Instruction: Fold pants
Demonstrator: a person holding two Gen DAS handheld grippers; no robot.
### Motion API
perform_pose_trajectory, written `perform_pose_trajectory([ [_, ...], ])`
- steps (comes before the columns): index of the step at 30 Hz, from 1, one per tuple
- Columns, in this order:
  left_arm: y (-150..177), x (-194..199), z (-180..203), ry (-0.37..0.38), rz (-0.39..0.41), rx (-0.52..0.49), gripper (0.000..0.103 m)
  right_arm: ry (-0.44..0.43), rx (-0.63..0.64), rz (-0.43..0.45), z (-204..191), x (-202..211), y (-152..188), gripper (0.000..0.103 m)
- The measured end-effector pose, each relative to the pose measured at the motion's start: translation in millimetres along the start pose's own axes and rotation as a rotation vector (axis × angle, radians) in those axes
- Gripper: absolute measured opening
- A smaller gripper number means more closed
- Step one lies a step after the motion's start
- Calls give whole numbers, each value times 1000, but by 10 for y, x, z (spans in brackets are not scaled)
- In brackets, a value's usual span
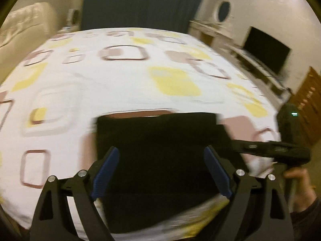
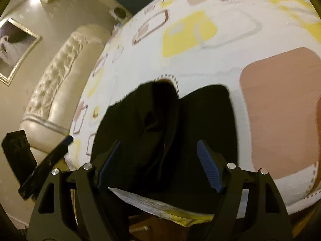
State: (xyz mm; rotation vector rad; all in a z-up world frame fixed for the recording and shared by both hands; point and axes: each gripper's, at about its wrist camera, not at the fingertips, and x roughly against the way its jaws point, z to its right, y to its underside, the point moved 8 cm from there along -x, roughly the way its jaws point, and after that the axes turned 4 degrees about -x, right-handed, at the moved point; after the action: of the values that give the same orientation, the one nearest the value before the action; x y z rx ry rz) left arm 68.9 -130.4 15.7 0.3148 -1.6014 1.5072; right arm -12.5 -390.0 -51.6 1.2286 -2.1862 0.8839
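Note:
Black pants lie folded into a compact block near the front edge of the bed; they also show in the right wrist view, with an open fold on top. My left gripper is open and empty, its blue pads spread over the pants. My right gripper is open and empty, pads either side of the pants. The right gripper also shows in the left wrist view, at the right of the pants. The left gripper shows at the far left of the right wrist view.
The bed has a white sheet with yellow and brown squares. A cream tufted headboard is at the left. A TV on a white cabinet stands at the right, with a dark curtain behind the bed. A framed picture hangs on the wall.

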Motion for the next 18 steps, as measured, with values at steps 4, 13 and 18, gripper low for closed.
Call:
perform_pose_trajectory([
  [4, 220, -131, -537, -20, -62, 101, 86, -25, -5, -62, -63, -206, 13, 77],
  [13, 566, -406, -843, 44, -169, 252, 86, 10, 31, -199, -165, -553, 264, 13],
  [18, 549, -396, -773, 67, -167, 233, 86, -37, 80, -120, -354, -183, 161, 11],
])
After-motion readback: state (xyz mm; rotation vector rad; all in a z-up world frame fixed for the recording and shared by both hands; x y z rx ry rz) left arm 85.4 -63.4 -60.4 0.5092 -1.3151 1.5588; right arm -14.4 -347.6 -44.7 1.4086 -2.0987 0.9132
